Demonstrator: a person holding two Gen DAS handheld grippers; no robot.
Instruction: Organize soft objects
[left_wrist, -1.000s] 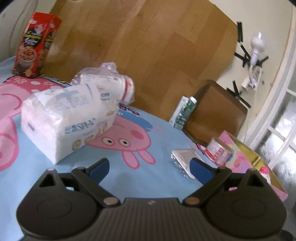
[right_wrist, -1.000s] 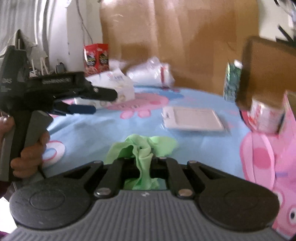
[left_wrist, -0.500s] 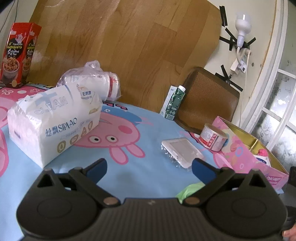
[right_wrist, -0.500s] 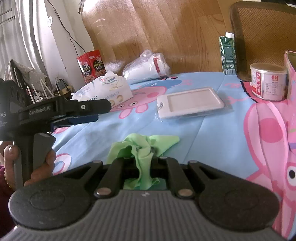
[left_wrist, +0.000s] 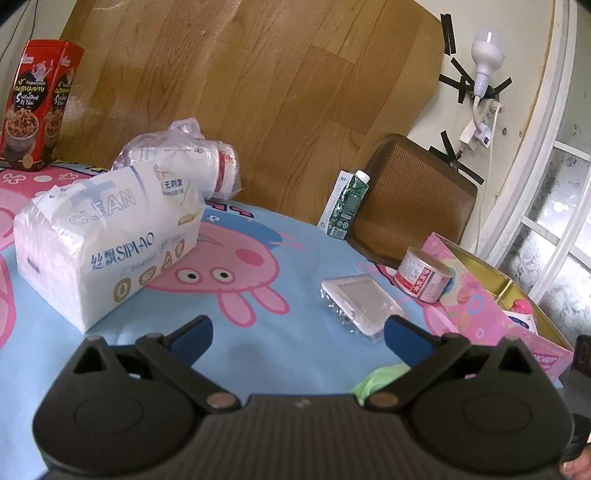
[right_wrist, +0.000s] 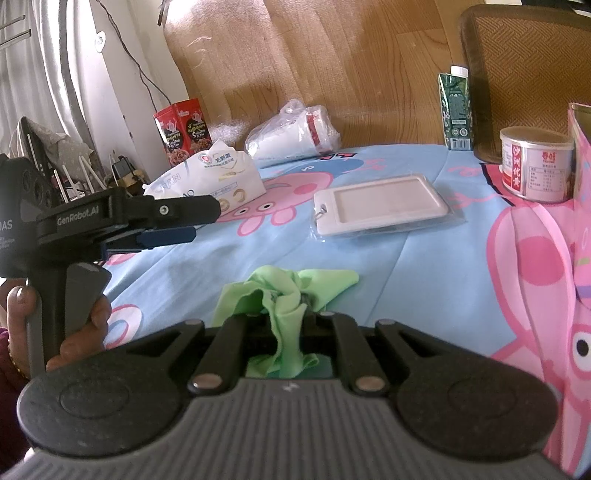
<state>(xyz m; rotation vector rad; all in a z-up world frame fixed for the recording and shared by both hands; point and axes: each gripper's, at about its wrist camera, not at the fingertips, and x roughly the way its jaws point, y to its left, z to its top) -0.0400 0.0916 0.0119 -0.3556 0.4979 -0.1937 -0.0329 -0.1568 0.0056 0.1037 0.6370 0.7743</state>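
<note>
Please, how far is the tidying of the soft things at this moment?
Nothing looks put away yet. In hand: the right tool is shut on the green cloth, above the tablecloth. The left tool is open and empty. Left: the tissue pack lies out, and the pink box holds no cloth that I can see.

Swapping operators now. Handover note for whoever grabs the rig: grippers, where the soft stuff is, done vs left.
Right gripper: shut on the green cloth, bunched between its fingers just above the tablecloth.
Left gripper: open wide, nothing between its fingers, held over the tablecloth.
Other soft things: tissue pack on the table's far left, bagged white roll behind it.
Pink box stands open on the right, some items inside.
Done: cloth gripped. Left: cloth not yet placed anywhere; tissue pack and bagged roll are not in the box. Where they should go, the views do not show.
</note>
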